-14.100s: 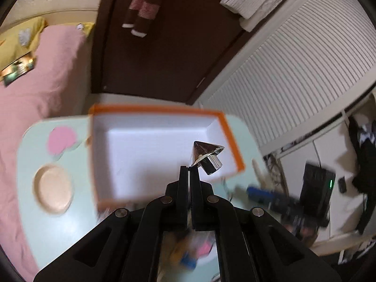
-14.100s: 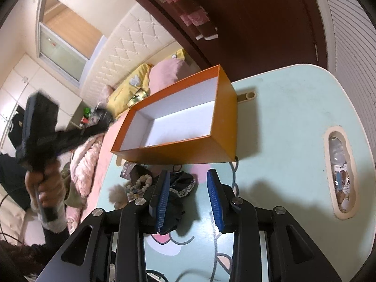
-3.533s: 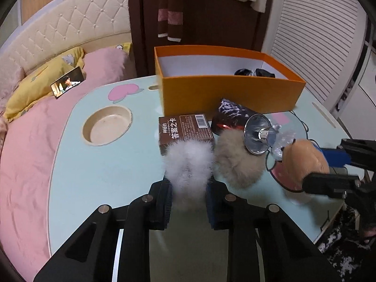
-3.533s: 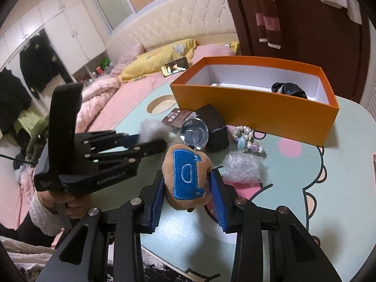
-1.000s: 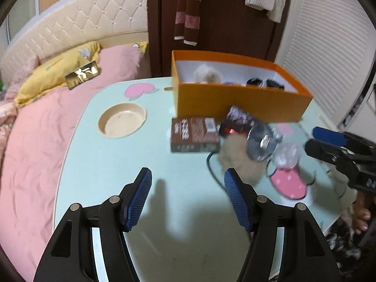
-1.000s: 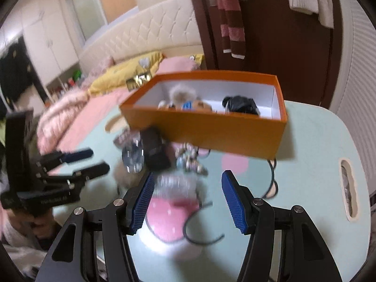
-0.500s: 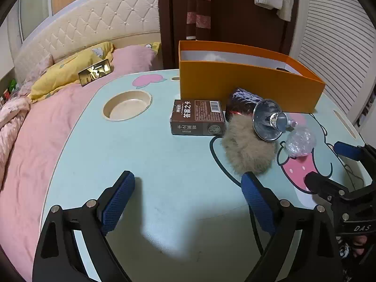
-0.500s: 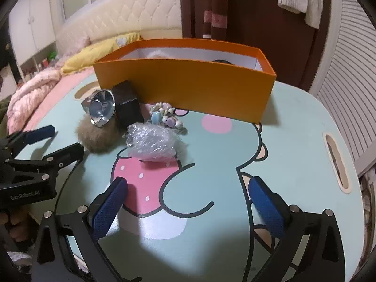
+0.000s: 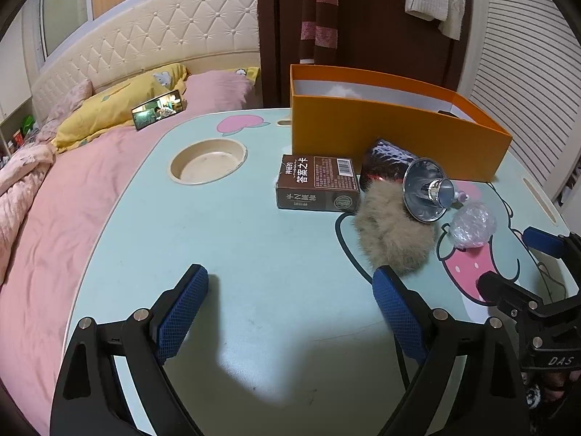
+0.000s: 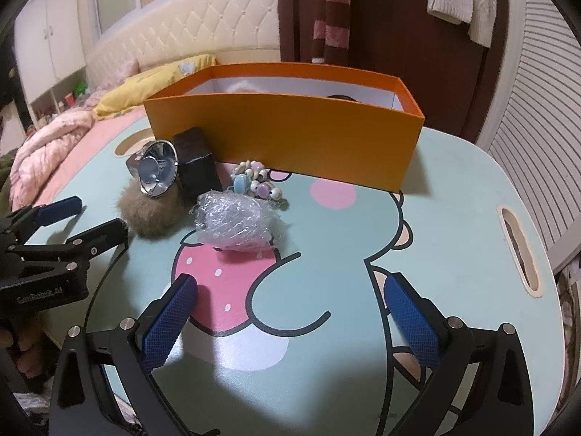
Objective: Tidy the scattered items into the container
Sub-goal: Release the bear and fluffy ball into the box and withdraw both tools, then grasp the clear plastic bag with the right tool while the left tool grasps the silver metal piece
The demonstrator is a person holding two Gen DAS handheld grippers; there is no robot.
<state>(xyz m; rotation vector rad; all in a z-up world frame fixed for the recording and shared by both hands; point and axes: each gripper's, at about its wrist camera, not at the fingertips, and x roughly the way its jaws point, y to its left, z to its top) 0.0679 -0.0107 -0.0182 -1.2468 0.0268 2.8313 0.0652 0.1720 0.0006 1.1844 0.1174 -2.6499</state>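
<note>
An orange box (image 9: 392, 138) (image 10: 290, 138) stands at the back of the mint table (image 9: 236, 254); something white and fluffy shows inside. In front of it lie a brown carton (image 9: 317, 183), a dark glossy box (image 10: 198, 161), a silver cone (image 9: 425, 190) (image 10: 158, 172), a tan fur puff (image 9: 394, 234) (image 10: 154, 210), a bead bracelet (image 10: 256, 178) and a clear plastic wad (image 10: 234, 223) (image 9: 472, 227). My left gripper (image 9: 290, 318) is wide open and empty, short of the puff. My right gripper (image 10: 292, 314) is wide open and empty, short of the plastic wad.
A round cup recess (image 9: 207, 161) sits at the table's left. A slot (image 10: 519, 250) cuts the right edge. A pink bed (image 9: 47, 196) lies to the left. A dark door (image 10: 392, 18) and a slatted wall (image 10: 537, 116) stand behind.
Both grippers have come down and closer to the table with jaws spread wide. The items on the table have not moved.
</note>
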